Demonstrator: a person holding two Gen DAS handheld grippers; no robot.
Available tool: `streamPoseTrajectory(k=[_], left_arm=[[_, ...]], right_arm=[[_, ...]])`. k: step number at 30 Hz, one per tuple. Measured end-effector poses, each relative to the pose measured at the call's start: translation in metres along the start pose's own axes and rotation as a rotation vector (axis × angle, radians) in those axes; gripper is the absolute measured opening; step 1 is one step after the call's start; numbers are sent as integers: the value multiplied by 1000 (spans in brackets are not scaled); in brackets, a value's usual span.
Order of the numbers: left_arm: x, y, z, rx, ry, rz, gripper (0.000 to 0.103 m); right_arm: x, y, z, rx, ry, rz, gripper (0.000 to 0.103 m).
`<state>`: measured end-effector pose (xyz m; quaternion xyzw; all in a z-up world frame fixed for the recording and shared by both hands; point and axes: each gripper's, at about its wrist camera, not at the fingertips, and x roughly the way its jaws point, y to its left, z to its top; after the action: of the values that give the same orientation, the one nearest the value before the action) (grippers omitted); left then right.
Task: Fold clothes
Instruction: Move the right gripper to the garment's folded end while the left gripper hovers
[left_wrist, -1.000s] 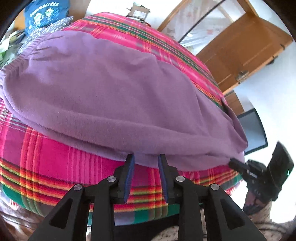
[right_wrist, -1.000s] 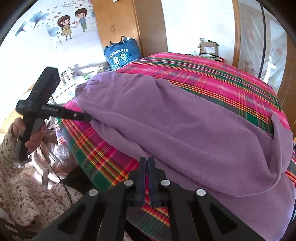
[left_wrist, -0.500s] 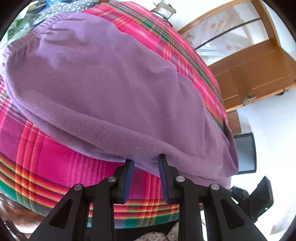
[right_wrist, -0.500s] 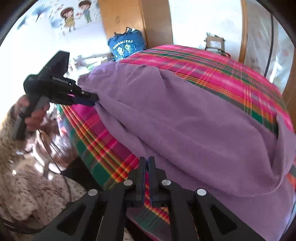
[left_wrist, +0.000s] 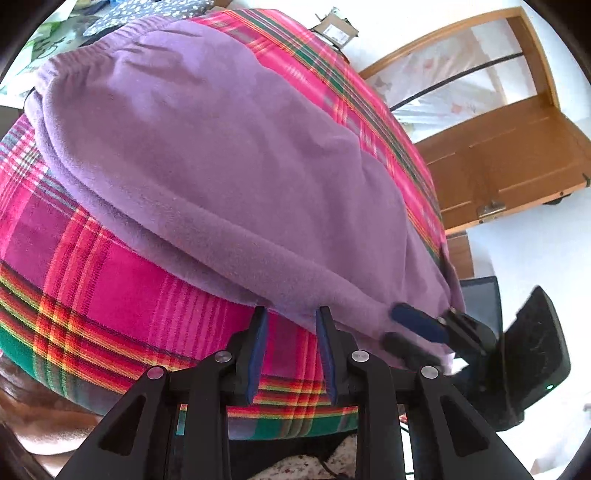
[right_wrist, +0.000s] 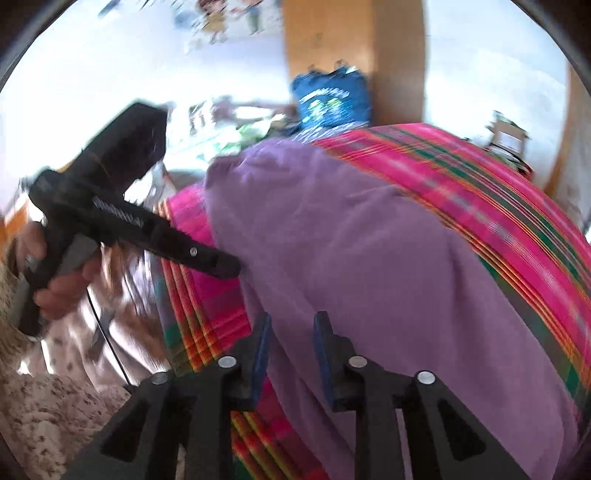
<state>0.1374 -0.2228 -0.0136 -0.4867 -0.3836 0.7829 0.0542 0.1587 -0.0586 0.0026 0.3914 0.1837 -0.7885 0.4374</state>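
Purple fleece garment (left_wrist: 229, 158) spread flat on bed w/ pink plaid cover (left_wrist: 92, 295), long axis along near bed edge, gathered elastic end far-left in left wrist view, other end at right corner. Near hem at left hand-held gripper (left_wrist: 290, 325), pads apart, hem at tips, not pinched; bare plaid strip below hem down to bed edge. Right hand-held gripper (right_wrist: 291, 328) opening over garment's near edge, fabric betw. pads, not pressed; right view blurred.
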Motion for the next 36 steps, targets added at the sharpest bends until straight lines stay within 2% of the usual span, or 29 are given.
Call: streamPoseTrajectory(k=[4,5,7,15,19,22,25,27,29,33,36], left_arm=[[-3,6,-3,-15,-1,-5,27],[-4,8,-3,-18,-3,-8,27],[-7,12,-3,-26,-8,-14,27],[-7,15,4,-46,-15,-21,27],[-10,13,9,-45,-35,-26,28],[-6,17,13,-69,-20,25,29],[-8,19,15,-83,-13,28,29],[-8,16,17,-77,-6,57,29],[-6,14,18,-86,5,70,29],[-10,20,20,-112,-2,74,29],[-13,25,21,-142,-1,60,29]], right_arm=[[17,10,10,-80,40,-19,25],[17,8,13,-75,33,-11,13],[14,-1,17,-40,14,-13,3],[11,-30,30,64,-41,-79,3],[22,-35,32,76,-21,-120,3],[29,-40,34,91,2,-133,3],[27,-38,34,88,-1,-143,4],[23,-37,35,87,-10,-151,7],[13,-35,35,97,-44,-159,17],[-12,-22,30,81,-133,-118,24],[-18,1,26,4,-150,-56,25]])
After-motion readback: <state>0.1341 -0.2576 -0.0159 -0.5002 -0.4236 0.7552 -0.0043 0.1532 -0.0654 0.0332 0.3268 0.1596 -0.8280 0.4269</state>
